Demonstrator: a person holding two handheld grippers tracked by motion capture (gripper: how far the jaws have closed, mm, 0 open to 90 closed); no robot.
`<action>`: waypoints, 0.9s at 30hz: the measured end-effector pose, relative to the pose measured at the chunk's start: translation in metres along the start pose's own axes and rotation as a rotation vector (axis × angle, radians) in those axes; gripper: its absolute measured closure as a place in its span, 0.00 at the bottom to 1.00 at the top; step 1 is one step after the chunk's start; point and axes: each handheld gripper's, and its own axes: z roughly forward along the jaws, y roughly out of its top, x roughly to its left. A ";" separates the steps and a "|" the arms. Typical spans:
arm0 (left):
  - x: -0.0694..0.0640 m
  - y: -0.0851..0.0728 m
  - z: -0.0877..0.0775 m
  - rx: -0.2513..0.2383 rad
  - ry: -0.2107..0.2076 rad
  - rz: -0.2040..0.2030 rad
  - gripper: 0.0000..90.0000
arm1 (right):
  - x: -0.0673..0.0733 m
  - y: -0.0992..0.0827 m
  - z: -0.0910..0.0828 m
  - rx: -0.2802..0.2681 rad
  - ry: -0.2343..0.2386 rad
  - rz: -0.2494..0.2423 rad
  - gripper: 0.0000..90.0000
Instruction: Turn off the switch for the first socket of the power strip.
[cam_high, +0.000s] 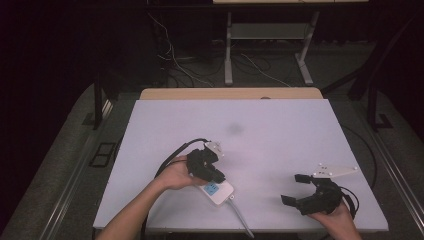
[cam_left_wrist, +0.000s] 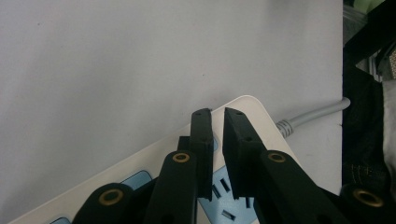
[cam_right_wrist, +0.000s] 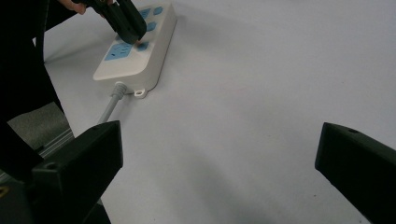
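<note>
Your right gripper (cam_high: 296, 189) sits nearest the camera, at the table's (cam_high: 280, 125) front right corner, jaws spread wide w/ nothing between them (bare white surface in the gap, as the right gripper view shows). It's well apart from the strip. Your left gripper (cam_high: 216, 176) is over the power strip (cam_high: 218, 191), which lies flat near the front edge, left of centre, its grey cable (cam_high: 241, 216) running off toward you. In the left gripper view the two jaws stand almost together, just a thin slit between them, tips pointing down at a blue socket panel (cam_left_wrist: 223, 193) near the cable end of the strip (cam_left_wrist: 254, 112). Nothing shows gripped in that slit; can't tell if the tips actually touch the strip's face or hover just above. From the right gripper view you see the same thing farther off: left gripper (cam_right_wrist: 133, 37) down on the strip (cam_right_wrist: 154, 51) by the blue sockets, cable (cam_right_wrist: 108, 108) leaving the near end.
</note>
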 end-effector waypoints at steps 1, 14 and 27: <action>0.000 0.000 0.000 0.002 0.003 0.003 0.91 | 0.000 0.000 0.000 0.000 0.000 0.000 0.01; 0.001 -0.001 0.005 0.030 0.023 0.018 0.99 | 0.000 0.000 0.001 0.003 0.000 -0.001 0.01; 0.002 -0.001 0.006 0.031 0.010 0.016 0.99 | 0.001 0.000 0.001 0.008 0.000 -0.002 0.01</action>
